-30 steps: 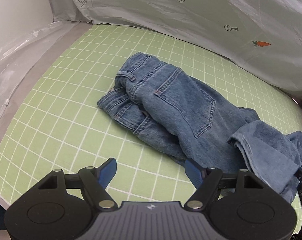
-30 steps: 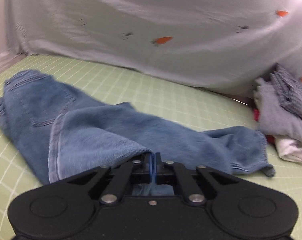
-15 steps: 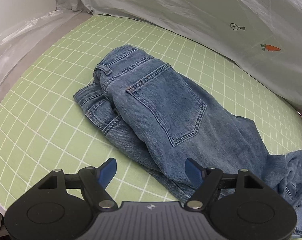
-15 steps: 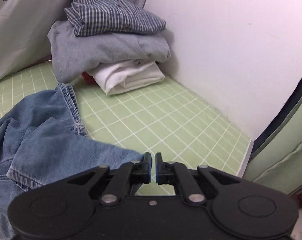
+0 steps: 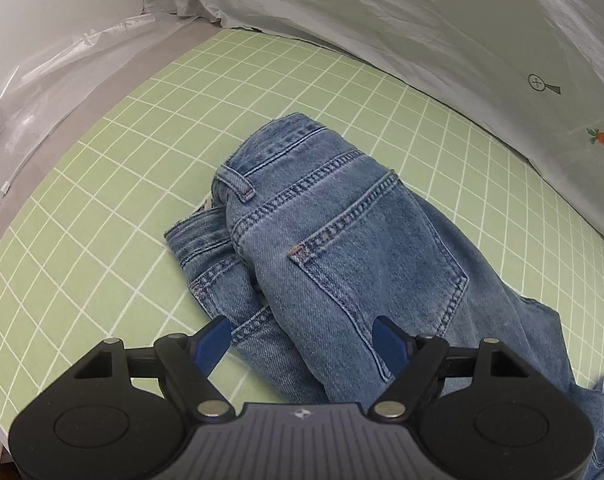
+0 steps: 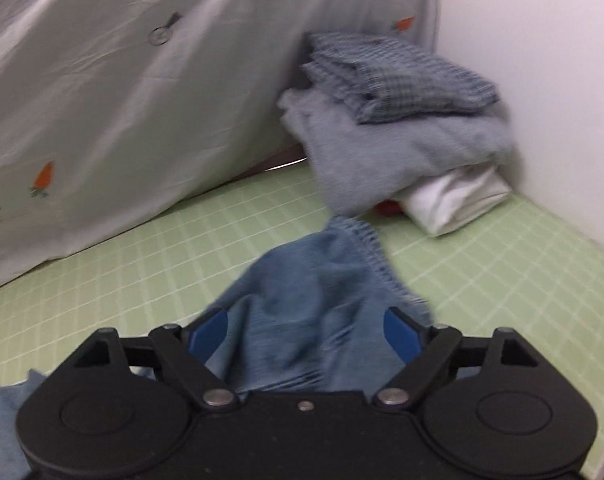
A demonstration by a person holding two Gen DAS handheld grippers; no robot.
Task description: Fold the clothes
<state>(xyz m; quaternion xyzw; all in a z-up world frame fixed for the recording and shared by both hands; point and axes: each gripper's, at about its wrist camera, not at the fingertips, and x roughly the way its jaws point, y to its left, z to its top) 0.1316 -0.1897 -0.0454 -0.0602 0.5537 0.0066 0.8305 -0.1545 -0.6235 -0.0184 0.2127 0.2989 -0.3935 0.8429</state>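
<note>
Jeans crumpled on the table, both grippers released, no fold set yet.

Nearest, the left hand-held gripper (image 5: 302, 344) hangs released over the seat of the jeans (image 5: 341, 248), blue pads clear of the denim. The right hand-held gripper (image 6: 303, 334) has just been opening; the leg hem (image 6: 341, 256) lies between its jaws, ungrasped. Waistband bunched and doubled on the green grid mat (image 5: 102, 200). Farther off, a folded stack (image 6: 401, 120) against the wall. Risk: a pinch at the bunched waist may catch two layers and drag the heap askew; the loose hem lies near the stack and could nudge it.
</note>
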